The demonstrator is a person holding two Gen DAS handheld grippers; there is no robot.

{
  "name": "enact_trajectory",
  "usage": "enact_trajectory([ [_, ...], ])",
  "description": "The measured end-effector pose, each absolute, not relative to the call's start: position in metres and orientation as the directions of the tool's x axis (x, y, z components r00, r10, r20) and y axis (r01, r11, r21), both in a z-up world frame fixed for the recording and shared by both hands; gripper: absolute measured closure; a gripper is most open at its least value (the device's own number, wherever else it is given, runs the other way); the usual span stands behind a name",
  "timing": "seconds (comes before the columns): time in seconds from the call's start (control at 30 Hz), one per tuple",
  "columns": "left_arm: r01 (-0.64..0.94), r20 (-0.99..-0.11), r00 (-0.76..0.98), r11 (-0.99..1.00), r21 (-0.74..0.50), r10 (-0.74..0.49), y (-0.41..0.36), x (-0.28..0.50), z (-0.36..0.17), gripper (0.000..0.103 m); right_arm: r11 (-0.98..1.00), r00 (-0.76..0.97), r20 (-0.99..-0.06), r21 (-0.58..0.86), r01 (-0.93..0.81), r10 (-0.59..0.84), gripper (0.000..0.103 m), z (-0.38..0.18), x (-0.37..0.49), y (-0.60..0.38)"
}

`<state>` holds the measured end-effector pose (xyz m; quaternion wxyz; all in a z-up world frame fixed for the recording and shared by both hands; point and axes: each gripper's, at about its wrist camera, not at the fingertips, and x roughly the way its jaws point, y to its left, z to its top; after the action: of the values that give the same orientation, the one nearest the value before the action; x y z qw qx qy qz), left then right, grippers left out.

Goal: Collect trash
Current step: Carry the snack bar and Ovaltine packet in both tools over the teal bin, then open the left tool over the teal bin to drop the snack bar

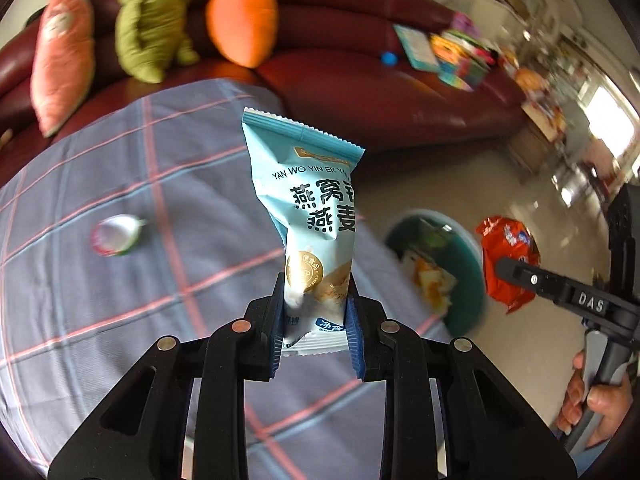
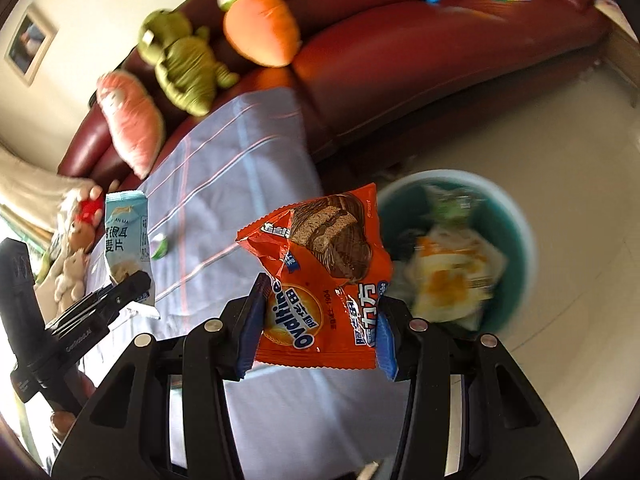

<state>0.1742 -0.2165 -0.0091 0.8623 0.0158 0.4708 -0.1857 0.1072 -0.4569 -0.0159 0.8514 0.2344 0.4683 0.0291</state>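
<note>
So the pale blue oat snack packet [image 1: 312,216] is pinched upright in the left tongs [image 1: 314,328], held over a grey checked cloth [image 1: 120,280]. The right tongs [image 2: 318,332] are clamped on an orange Ovaltine wrapper [image 2: 320,280], right beside the teal trash bin [image 2: 516,240], which has wrappers in it. A small crumpled white bit [image 1: 116,236] lies on the cloth; plush toys sit on the red sofa [image 1: 360,80] behind.
</note>
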Motion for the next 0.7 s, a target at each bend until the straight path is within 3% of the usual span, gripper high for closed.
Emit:
enact_trajectory([
  [0.2,0.426,-0.839,0.44,0.897,-0.121,-0.322,-0.281,0.18,-0.022,0.076,0.85,0.583,-0.78,0.452,0.271,0.229,0.058,-0.028,0.088,-0.514],
  [0.7,0.523,-0.895,0.267,0.834,-0.177,-0.357,-0.378,0.198,-0.087,0.075,0.828,0.539,-0.814,0.446,0.339,0.218,0.057,-0.057,0.103,-0.561],
])
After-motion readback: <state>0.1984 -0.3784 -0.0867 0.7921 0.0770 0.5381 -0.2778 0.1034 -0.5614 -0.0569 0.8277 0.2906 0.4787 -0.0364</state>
